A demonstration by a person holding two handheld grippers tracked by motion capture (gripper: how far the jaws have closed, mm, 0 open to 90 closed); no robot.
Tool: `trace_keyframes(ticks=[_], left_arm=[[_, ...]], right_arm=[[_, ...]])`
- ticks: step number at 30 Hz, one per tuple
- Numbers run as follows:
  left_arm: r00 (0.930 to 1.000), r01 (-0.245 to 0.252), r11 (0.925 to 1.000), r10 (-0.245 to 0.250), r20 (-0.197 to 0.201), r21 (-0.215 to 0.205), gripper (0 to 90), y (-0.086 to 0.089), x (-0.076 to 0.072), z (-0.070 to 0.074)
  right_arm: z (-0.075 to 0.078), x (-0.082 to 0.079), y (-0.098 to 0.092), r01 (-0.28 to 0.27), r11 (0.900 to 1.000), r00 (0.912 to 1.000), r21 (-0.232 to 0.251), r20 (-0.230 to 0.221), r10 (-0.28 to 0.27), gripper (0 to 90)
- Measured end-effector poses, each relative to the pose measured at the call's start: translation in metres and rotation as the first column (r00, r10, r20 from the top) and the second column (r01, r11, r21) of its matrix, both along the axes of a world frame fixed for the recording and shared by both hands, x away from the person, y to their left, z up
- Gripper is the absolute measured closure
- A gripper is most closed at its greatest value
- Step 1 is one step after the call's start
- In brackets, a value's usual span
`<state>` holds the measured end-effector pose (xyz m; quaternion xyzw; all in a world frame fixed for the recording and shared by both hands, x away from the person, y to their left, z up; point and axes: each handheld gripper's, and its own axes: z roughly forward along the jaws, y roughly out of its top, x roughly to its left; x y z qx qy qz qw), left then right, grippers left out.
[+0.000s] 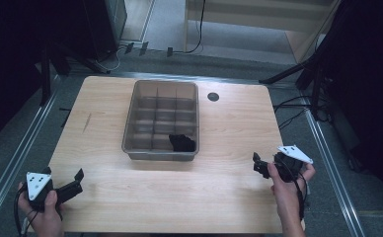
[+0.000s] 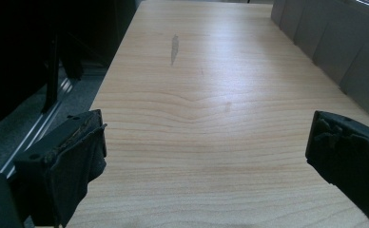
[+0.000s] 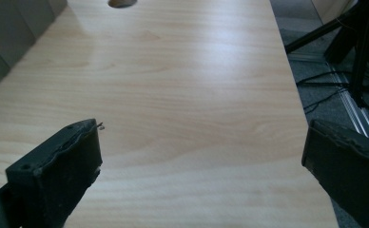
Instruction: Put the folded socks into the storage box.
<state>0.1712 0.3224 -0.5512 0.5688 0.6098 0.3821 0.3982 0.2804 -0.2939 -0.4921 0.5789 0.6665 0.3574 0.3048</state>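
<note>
A grey translucent bin (image 1: 161,121) sits on the middle of the wooden table (image 1: 105,207), split by dividers into a grid of small compartments. A black object (image 1: 182,142) lies in the compartment at the bin's near right corner; its exact shape is too dark to make out. The other compartments look bare.

The left gripper (image 1: 63,183) is held in a hand (image 1: 46,217) well off the bin's near left corner, close to the table's front edge. Its jaws are spread wide with nothing between them; in the left gripper view (image 2: 206,156) bare wood shows between the two black jaws and the bin's grey wall (image 2: 335,52) stands at the upper right.

The right gripper (image 1: 261,165), held in the other hand (image 1: 288,190), is off the bin's near right corner, nearer to it than the left one. Its jaws are also spread apart and hold nothing (image 3: 201,156). The bin's wall (image 3: 11,33) shows at the upper left of the right gripper view, and a round hole (image 3: 122,3) in the tabletop lies beyond the bin's right side.

The black object is inside the bin, apart from both grippers, closer to the right one.
</note>
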Motion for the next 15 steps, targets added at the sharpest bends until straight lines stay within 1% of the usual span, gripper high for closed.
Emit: trace_keyframes(ticks=[2, 5, 8, 11, 13, 15], left_arm=[[1.0, -0.001, 1.0, 0.001, 0.0, 0.008, 0.0, -0.001, 0.0, 0.0], [1.0, 0.002, 0.9999, -0.002, 0.0, 0.015, 0.0, -0.001, 0.0, 0.0], [1.0, 0.005, 0.9998, -0.005, 0.0, 0.018, 0.0, -0.002, 0.0, 0.0], [1.0, 0.002, 0.9995, -0.002, -0.004, 0.03, 0.0, -0.003, 0.001, 0.0], [1.0, -0.001, 0.9993, 0.002, -0.01, 0.038, 0.0, -0.004, 0.001, 0.0], [0.9999, -0.002, 0.9992, 0.003, -0.011, 0.04, 0.0, -0.004, 0.001, 0.0]], right_arm=[[-0.008, -0.006, -0.01, 0.011, 1.0, 0.9999, 0.016, -0.004, -0.011, 0.0], [-0.018, -0.016, -0.022, 0.029, 0.999, 0.9996, 0.021, 0.0, -0.029, 0.0], [-0.025, -0.024, -0.032, 0.035, 0.999, 0.9994, 0.021, 0.008, -0.035, 0.0], [-0.031, -0.027, -0.04, 0.043, 0.999, 0.9991, 0.027, -0.006, -0.043, 0.0], [-0.034, -0.028, -0.042, 0.046, 0.998, 0.9989, 0.036, -0.012, -0.046, 0.0], [-0.036, -0.029, -0.042, 0.04, 0.999, 0.9991, 0.034, -0.012, -0.04, 0.0]])
